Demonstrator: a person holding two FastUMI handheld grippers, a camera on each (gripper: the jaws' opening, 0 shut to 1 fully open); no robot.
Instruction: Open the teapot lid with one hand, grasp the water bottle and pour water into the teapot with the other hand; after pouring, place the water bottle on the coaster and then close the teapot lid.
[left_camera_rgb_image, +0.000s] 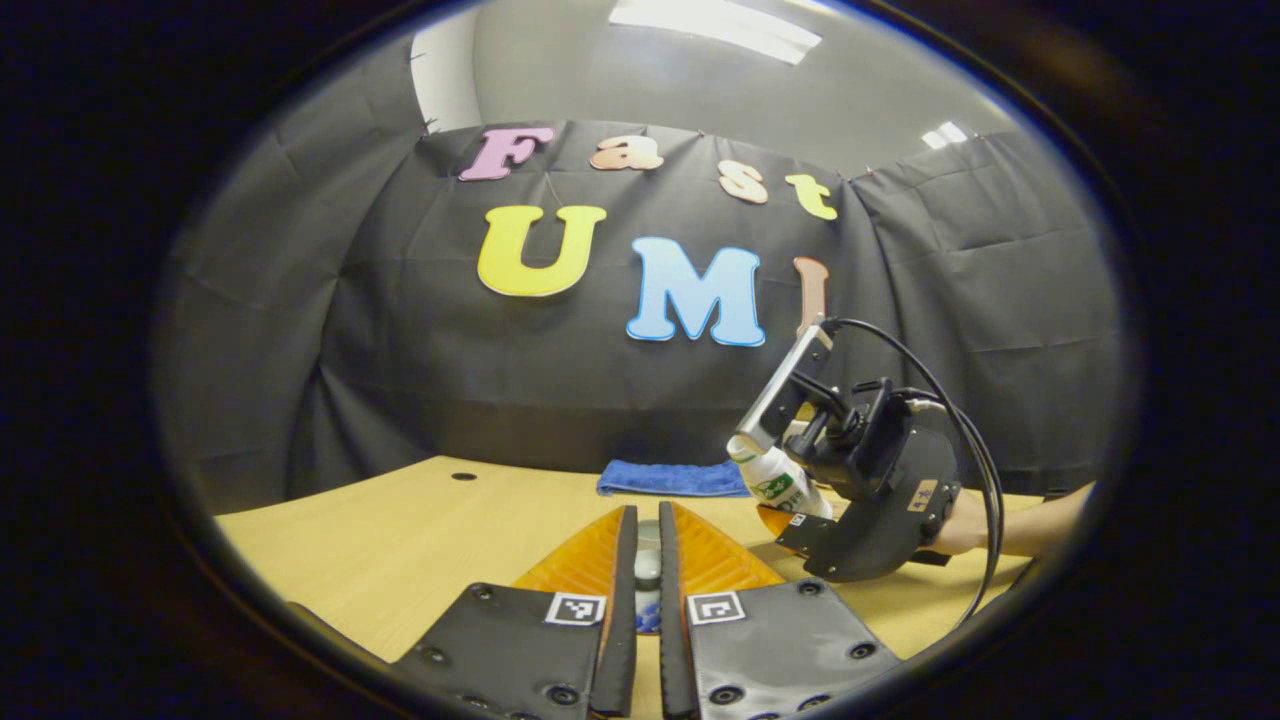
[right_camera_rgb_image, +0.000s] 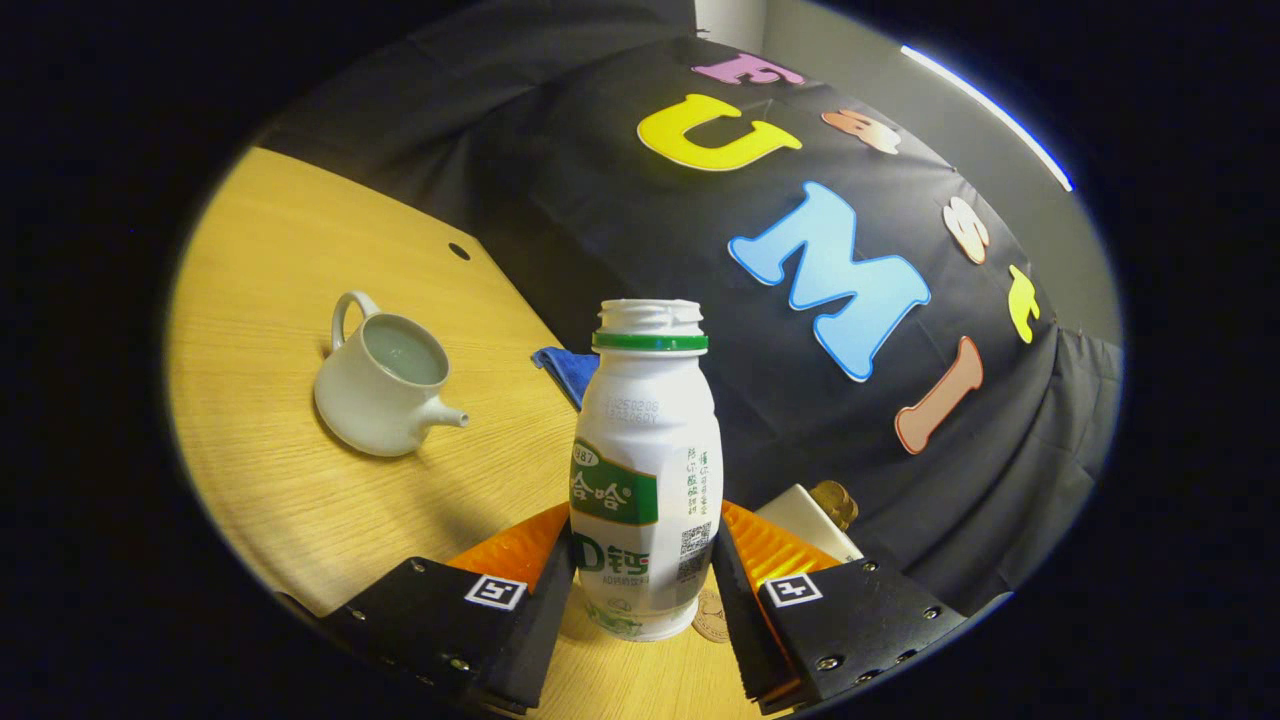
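Note:
In the right gripper view my right gripper (right_camera_rgb_image: 645, 545) is shut on the lower body of a white water bottle (right_camera_rgb_image: 645, 440) with a green label and an uncapped mouth. Left of it on the table stands the pale teapot (right_camera_rgb_image: 385, 385), lid off, liquid showing inside. A round coaster (right_camera_rgb_image: 712, 615) peeks out beside the bottle's base. In the left gripper view my left gripper (left_camera_rgb_image: 648, 520) is nearly closed on a small pale piece, apparently the teapot lid (left_camera_rgb_image: 648, 565). Farther right, the right gripper (left_camera_rgb_image: 790, 505) holds the bottle (left_camera_rgb_image: 770, 478) tilted to the left.
A folded blue cloth (left_camera_rgb_image: 672, 478) lies at the back of the wooden table (left_camera_rgb_image: 400, 520), near the black wall. A white block with a brown piece (right_camera_rgb_image: 805, 520) sits behind my right finger. A small hole (right_camera_rgb_image: 459, 251) marks the tabletop.

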